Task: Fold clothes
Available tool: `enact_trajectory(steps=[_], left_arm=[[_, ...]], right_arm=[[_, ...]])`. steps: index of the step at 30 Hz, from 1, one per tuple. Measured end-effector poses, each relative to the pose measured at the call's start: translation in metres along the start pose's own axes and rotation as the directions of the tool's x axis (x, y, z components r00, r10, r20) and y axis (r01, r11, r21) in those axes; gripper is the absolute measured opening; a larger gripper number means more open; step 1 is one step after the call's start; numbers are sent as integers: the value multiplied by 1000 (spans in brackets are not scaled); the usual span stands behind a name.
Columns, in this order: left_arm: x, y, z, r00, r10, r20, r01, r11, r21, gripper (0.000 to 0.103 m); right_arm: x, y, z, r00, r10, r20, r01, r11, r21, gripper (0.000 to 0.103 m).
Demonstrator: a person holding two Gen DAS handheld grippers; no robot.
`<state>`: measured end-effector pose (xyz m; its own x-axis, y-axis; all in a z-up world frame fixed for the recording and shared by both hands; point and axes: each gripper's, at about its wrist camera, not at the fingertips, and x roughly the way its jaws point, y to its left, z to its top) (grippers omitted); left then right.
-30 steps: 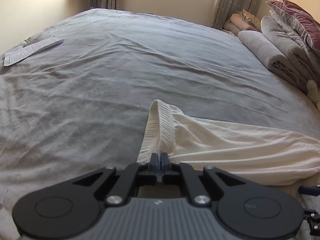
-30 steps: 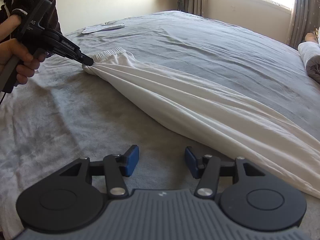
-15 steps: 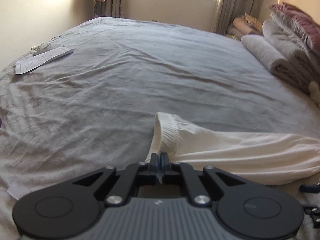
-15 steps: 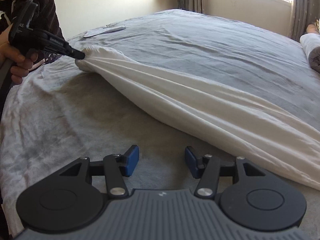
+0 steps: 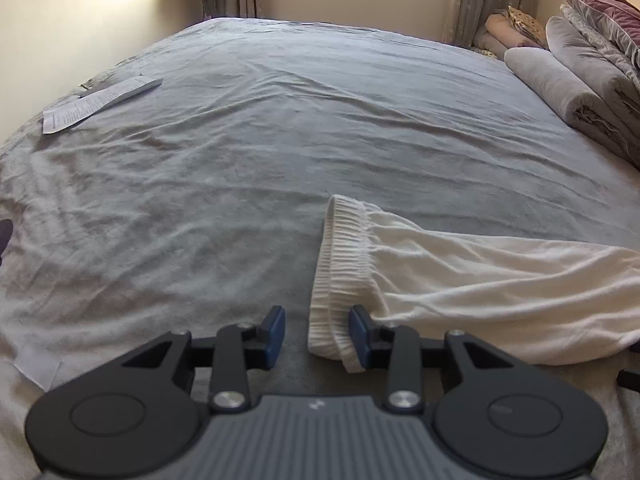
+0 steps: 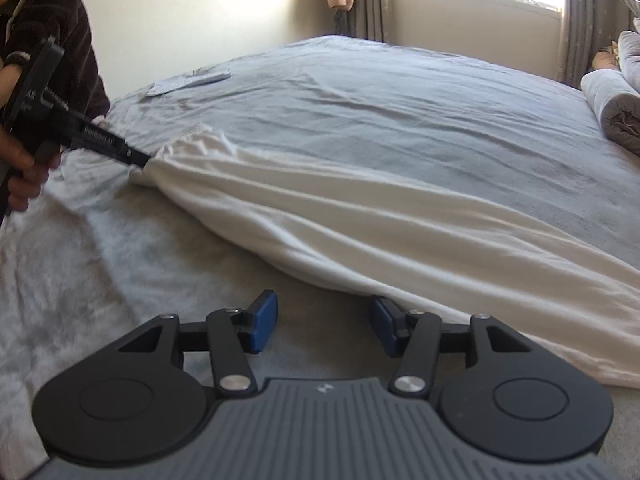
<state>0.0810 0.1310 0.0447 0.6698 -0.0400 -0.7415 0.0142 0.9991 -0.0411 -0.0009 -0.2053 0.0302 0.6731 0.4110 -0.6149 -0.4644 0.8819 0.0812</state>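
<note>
The white garment lies stretched across the near part of the grey bed, its ribbed elastic waistband at one end and the rest of the cloth running off in long soft folds toward the right of the left wrist view. The left claw has just been opening: its blue pads now stand apart with the waistband's folded end lying between them, against the right-hand pad but no longer pinched. In the right wrist view that same claw shows at the bunched waistband end of the garment, a hand gripping its handle below a dark fuzzy sleeve. The right claw is moderately wide and holds nothing (its right pad sits just at the garment's lower edge, over bare bedcover). A printed paper sheet lies well apart near the bed's far left edge, and rolled grey blankets are stacked along the right side.
</note>
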Motion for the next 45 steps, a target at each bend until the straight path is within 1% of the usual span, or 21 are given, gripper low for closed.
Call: enact_trajectory(steps=[1, 2, 3, 5, 7, 13, 15, 18, 20, 24, 26, 28, 31, 33, 36, 38, 39, 41, 43, 45], left_arm=[[0, 1, 1, 1000, -19, 2, 19, 1000, -20, 23], [0, 1, 1, 999, -39, 5, 39, 998, -41, 7], [0, 2, 2, 998, -59, 8, 59, 996, -62, 7], [-5, 1, 4, 998, -59, 35, 61, 995, -72, 3], [-9, 0, 6, 997, -53, 59, 57, 995, -77, 2], [-8, 0, 8, 995, -75, 68, 82, 992, -97, 2], [-7, 3, 9, 994, -79, 77, 88, 989, -119, 2], [-5, 5, 11, 993, -84, 85, 96, 984, -147, 2], [-3, 4, 12, 993, -80, 82, 91, 984, -152, 2], [1, 1, 15, 993, -73, 91, 86, 986, -145, 2], [5, -1, 16, 994, -68, 84, 80, 986, -149, 2], [9, -1, 16, 996, -64, 68, 74, 984, -160, 2], [11, 1, 16, 996, -60, 62, 70, 983, -171, 2], [11, 4, 17, 996, -62, 58, 72, 979, -192, 2], [13, 9, 18, 996, -66, 53, 76, 972, -224, 2], [15, 10, 19, 997, -66, 49, 76, 969, -234, 2], [16, 10, 20, 997, -64, 47, 74, 969, -237, 2], [18, 10, 21, 997, -63, 42, 72, 968, -240, 2], [20, 9, 21, 997, -61, 37, 68, 969, -239, 2], [21, 6, 21, 998, -53, 34, 59, 972, -227, 2]], right_arm=[[0, -1, 1, 1000, -4, 12, 4, 1000, 8, 55], [0, -2, 3, 1000, -8, 25, 7, 1000, 14, 55], [0, -3, 4, 999, -11, 38, 11, 1000, 19, 55], [0, -6, 7, 998, -15, 61, 13, 1000, 27, 55], [1, -6, 9, 997, -14, 79, 12, 1000, 29, 55], [7, -4, 9, 994, 1, 105, -1, 1000, 5, 55], [9, -2, 10, 994, 11, 112, -11, 1000, -2, 55], [15, 3, 8, 994, 8, 107, -6, 1000, -25, 56], [18, 4, 9, 994, -1, 113, 6, 999, -42, 56], [19, -2, 14, 989, -43, 141, 48, 998, -30, 56], [23, -9, 15, 990, -65, 128, 66, 998, -7, 56], [25, -14, 15, 993, -49, 103, 48, 999, 7, 58], [20, -12, 15, 996, -31, 81, 33, 999, -30, 58], [17, -12, 17, 998, -4, 57, 6, 999, -47, 58], [12, -14, 22, 999, 32, -5, -32, 998, -60, 58], [12, -14, 23, 998, 28, -62, -34, 995, -91, 58], [13, -14, 23, 996, 13, -87, -22, 994, -110, 58], [13, -15, 21, 995, -13, -96, -1, 989, -150, 58], [14, -19, 22, 996, -37, -80, 25, 988, -153, 58], [14, -22, 24, 997, -47, -53, 40, 990, -132, 58]])
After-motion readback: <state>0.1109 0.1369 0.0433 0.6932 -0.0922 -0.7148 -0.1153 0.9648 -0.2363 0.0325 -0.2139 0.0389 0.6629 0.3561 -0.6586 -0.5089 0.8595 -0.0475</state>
